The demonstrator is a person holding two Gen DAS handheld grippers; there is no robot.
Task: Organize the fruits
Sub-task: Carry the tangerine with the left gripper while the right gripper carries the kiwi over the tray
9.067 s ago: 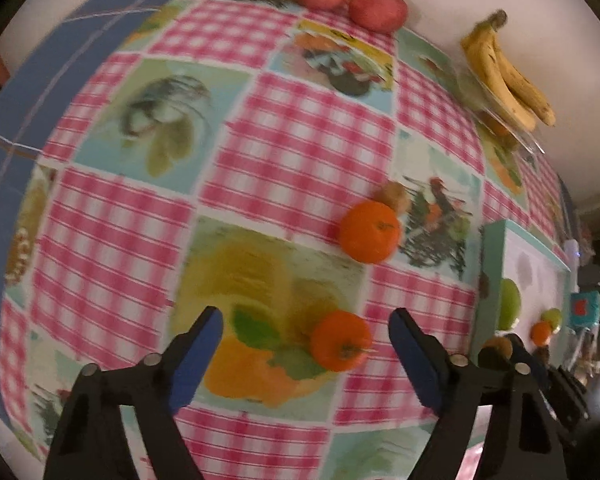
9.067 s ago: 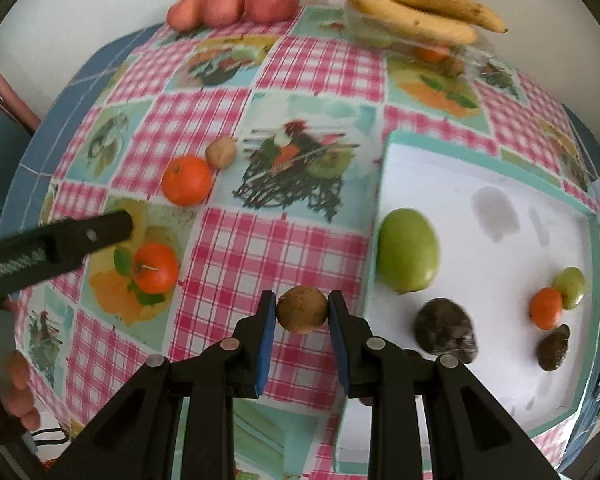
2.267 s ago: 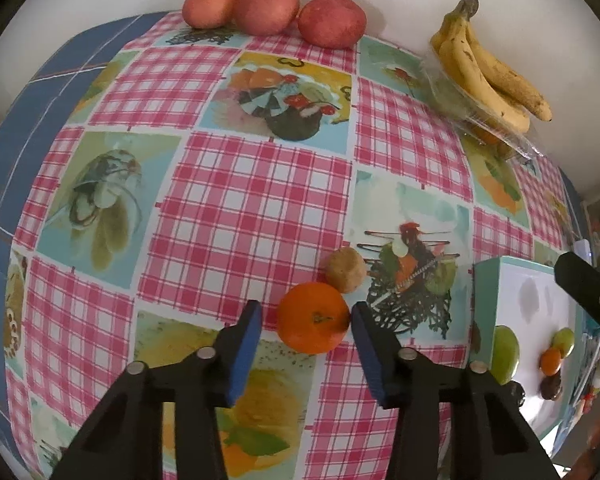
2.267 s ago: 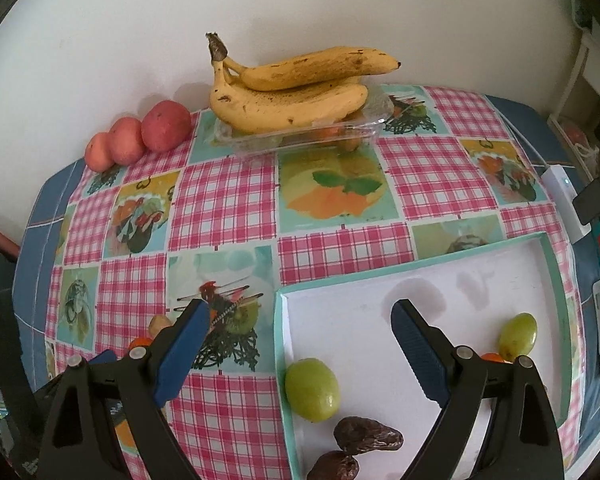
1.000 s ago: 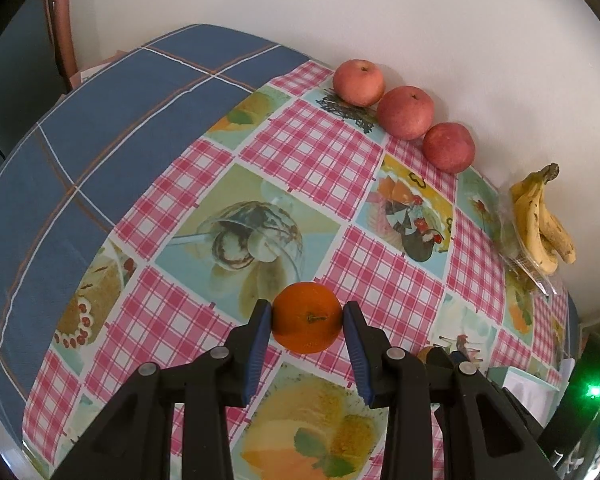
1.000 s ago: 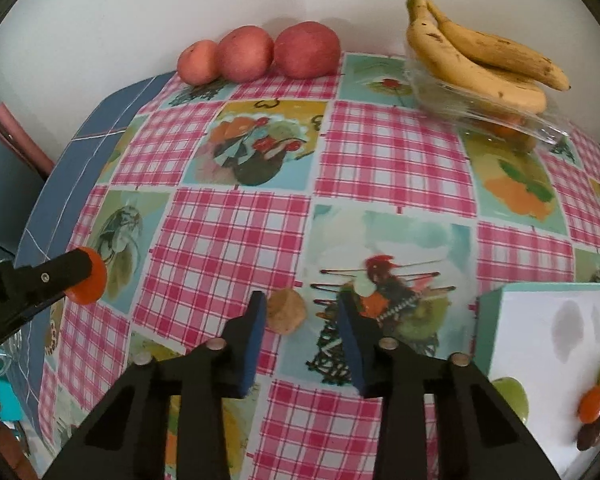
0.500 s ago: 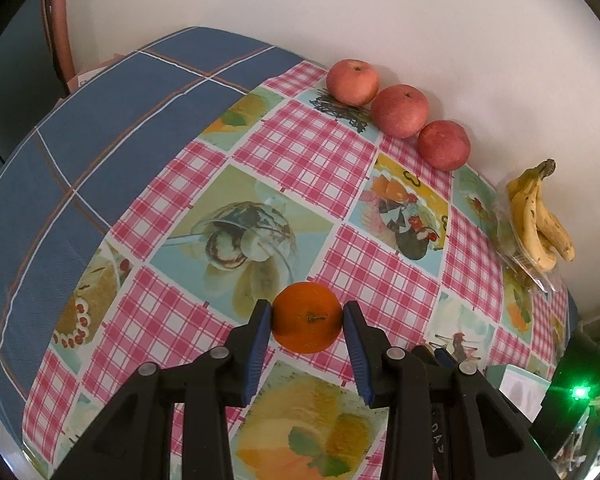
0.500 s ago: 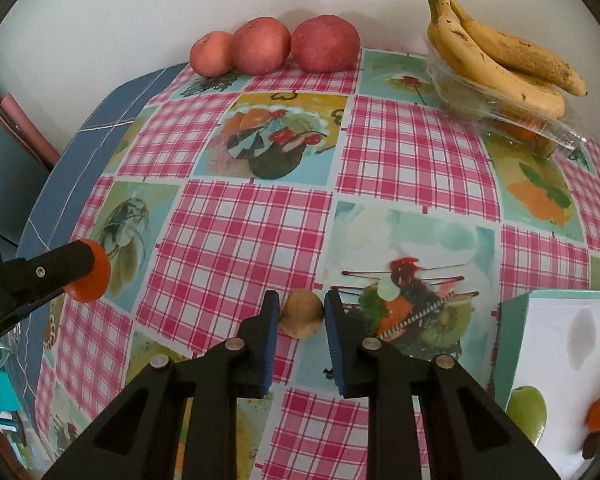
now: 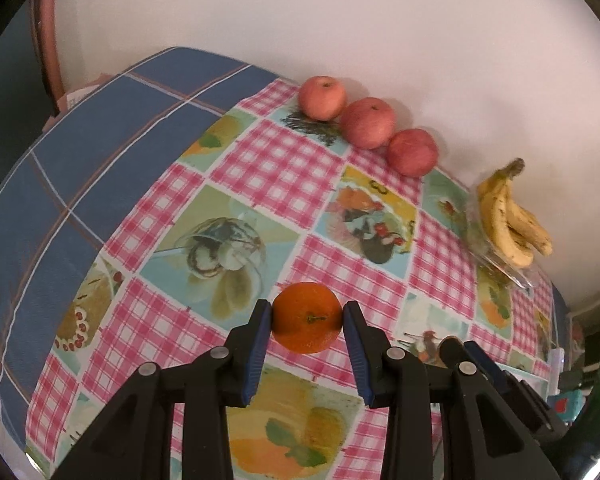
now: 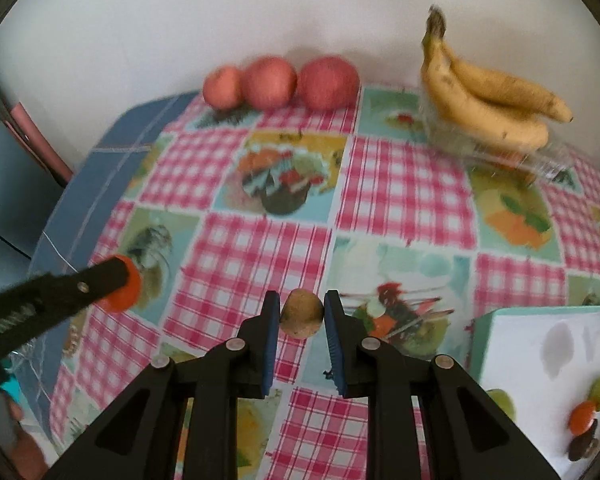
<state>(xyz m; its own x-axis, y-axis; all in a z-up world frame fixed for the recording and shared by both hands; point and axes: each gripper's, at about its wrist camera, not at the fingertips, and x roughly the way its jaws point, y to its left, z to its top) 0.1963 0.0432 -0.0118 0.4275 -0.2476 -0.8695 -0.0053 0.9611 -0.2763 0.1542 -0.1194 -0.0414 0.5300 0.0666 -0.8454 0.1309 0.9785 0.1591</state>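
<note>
White wall backs the surface (image 9: 260, 168), which carries a pink-checked cloth with fruit prints.

Left gripper (image 9: 307, 317): jaws clenched on the orange (image 9: 307, 317), both blue pads pressed against its sides. The orange sits clear of the cloth, above a checked square. In the right wrist view the same gripper appears at the left edge with the orange at its tip.

Right gripper (image 10: 302, 314): jaws have just been closing and now grasp the small brown fruit (image 10: 302, 313), one pad touching each side, above the cloth.

Beyond the jaws, three red apples (image 10: 281, 83) stand in a touching row against the wall. A bunch of bananas (image 10: 488, 104) rests on a clear plastic container (image 10: 540, 164), to the right of the apples.

At the right edge lies a white tray (image 10: 548, 344) with a teal rim. It holds a green fruit (image 10: 502, 402) near its left rim, and farther right a small cluster of a green, an orange and a dark piece, touching one another.
</note>
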